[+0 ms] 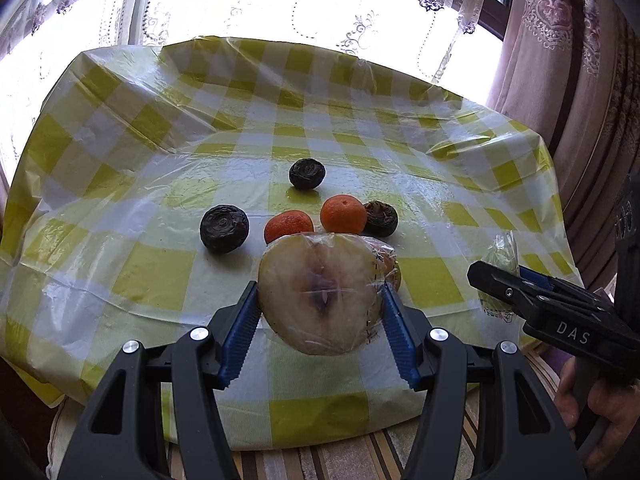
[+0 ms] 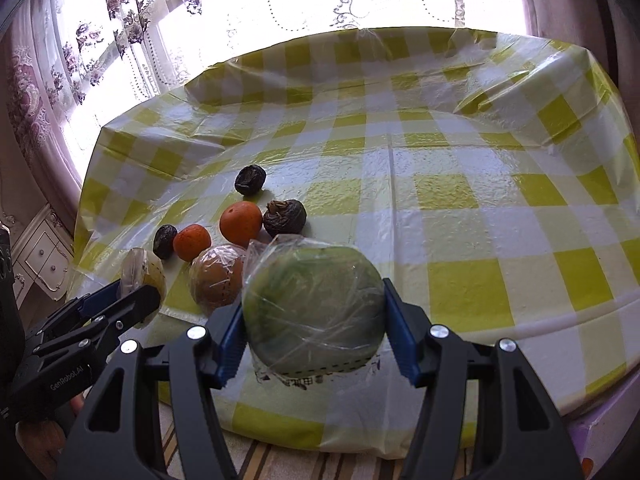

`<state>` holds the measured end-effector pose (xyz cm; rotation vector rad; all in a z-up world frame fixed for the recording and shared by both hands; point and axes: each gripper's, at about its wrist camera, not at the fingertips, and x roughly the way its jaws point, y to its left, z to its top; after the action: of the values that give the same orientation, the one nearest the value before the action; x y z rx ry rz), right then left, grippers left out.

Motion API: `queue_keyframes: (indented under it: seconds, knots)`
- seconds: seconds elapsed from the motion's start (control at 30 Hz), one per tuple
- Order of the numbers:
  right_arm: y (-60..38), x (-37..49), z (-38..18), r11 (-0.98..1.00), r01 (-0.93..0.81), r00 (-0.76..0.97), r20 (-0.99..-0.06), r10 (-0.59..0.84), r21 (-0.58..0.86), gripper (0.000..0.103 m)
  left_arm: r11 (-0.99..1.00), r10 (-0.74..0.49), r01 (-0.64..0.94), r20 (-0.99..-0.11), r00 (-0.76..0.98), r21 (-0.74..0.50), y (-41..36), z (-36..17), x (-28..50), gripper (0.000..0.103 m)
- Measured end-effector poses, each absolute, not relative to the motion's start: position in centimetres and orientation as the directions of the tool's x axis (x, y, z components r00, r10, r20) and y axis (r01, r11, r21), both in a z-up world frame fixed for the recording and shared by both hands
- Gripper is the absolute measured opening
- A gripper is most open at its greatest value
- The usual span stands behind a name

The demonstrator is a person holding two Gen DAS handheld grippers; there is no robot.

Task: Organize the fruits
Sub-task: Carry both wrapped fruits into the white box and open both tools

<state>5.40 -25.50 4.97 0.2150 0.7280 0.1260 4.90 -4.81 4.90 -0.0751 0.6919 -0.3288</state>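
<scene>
A home: lace curtains (image 1: 248, 8), checked tablecloth (image 1: 160, 272) (plastic), ornate cabinet (image 2: 38, 258).

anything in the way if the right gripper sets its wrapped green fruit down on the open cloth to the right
Nothing visible does. The right gripper is shut on the wrapped green fruit; every other fruit lies to its left, and the tablecloth to the right is bare.
</scene>
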Motion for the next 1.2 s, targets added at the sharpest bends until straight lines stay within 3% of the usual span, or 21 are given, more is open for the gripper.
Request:
queue_keyframes:
  seconds: [0.67,1.2]
  knots:
    - [-34.5,-5.0,5.3,0.967,0.163,0.739,-0.673,0.011,0.195,0.061,0.869,-0.43,0.484,-0.639,0.638,-0.1,-14.1,5.0,-1.0,0.057]
    - [-45.1,-14.5,2.9,0.888,0.449,0.632,-0.738,-0.237,0.1,0.061,0.669,-0.545,0.743,-0.699,0.463,-0.029,-26.5,3.7,-6.7,0.057]
